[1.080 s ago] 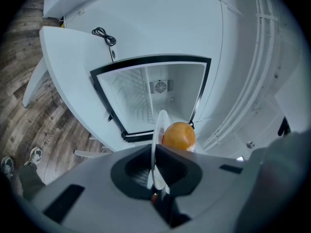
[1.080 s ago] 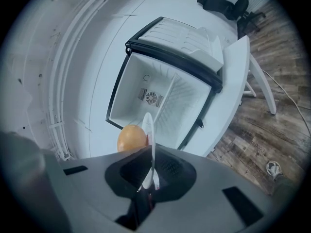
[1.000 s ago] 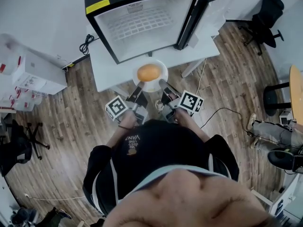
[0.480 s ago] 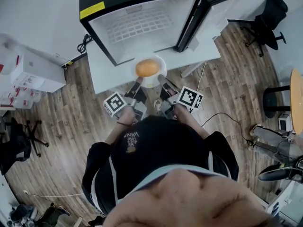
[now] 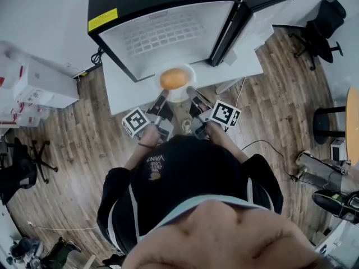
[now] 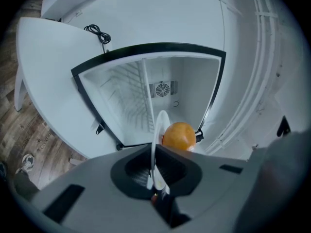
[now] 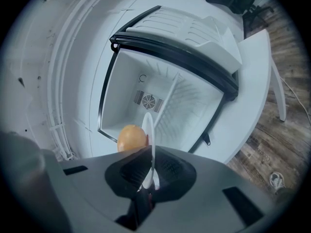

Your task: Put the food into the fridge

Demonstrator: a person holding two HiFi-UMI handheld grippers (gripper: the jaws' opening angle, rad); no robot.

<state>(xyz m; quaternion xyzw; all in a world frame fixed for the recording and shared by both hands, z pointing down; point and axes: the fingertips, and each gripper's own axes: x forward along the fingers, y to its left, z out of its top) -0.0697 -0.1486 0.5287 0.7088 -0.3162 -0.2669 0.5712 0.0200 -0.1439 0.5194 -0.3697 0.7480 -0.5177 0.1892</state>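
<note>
Both grippers pinch one white plate [image 5: 181,96] by its near rim. The left gripper [image 5: 162,98] has its jaws pressed onto the rim's left part, and the left gripper view shows the plate edge-on, clamped between the pads. The right gripper [image 5: 192,93] grips the rim's right part the same way, jaws nearly together with only the thin edge between them. An orange [image 5: 173,78] sits on the plate just beyond both sets of jaws, between the two grippers. Straight ahead of them stands the fridge [image 6: 192,79], open, its mouth just past the plate's far rim. Inside it are a wire shelf [image 5: 162,29] and a round fan grille [image 6: 163,89] on the back wall. Its door [image 5: 253,9] is swung wide, ahead and to the right of the right gripper. The fridge stands on a white table [image 5: 120,88].
</note>
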